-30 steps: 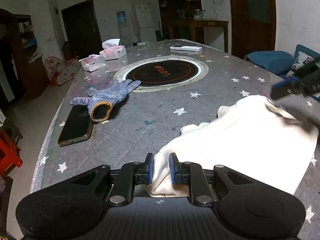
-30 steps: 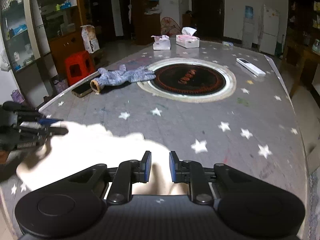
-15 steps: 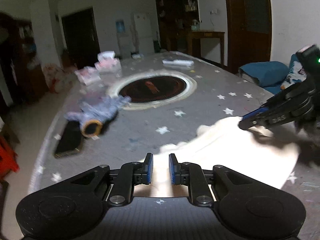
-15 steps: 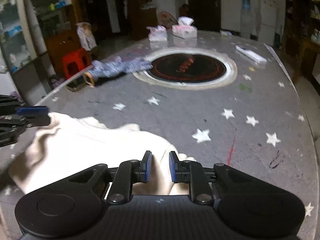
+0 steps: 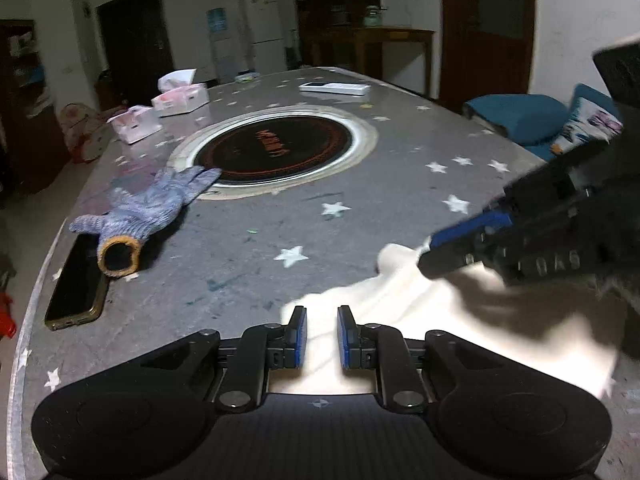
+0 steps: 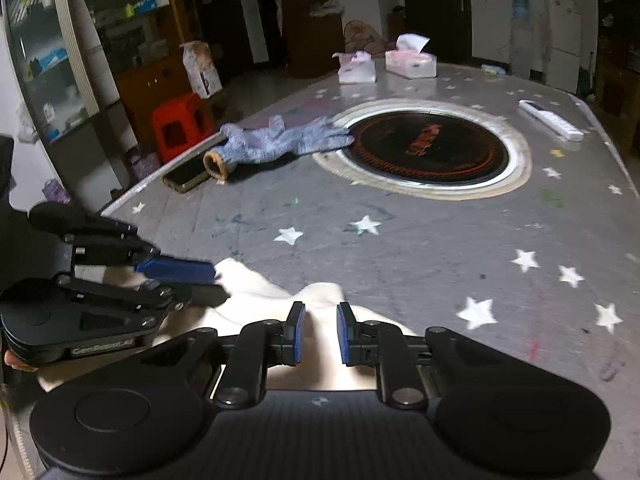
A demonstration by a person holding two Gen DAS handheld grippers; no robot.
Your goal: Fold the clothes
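Note:
A cream-white cloth (image 5: 472,320) lies bunched at the near edge of the grey star-patterned table (image 5: 360,220). My left gripper (image 5: 322,336) has its jaws narrowly apart with a fold of the cloth between them. My right gripper (image 6: 319,332) is likewise narrowly apart with the cloth (image 6: 256,300) between its pads. In the left wrist view the right gripper (image 5: 444,248) sits close on the right, over the cloth. In the right wrist view the left gripper (image 6: 208,280) sits close on the left, at the cloth's edge.
A blue knit glove (image 5: 148,212) and a phone (image 5: 76,280) lie at the table's left side. A round black cooktop (image 5: 276,148) is set in the middle. Two tissue boxes (image 5: 180,96) and a white remote (image 5: 334,88) lie at the far end.
Both grippers have drawn closer together, carrying the cloth's corners inward, so the cloth is more bunched. Each gripper now looms larger in the other's view.

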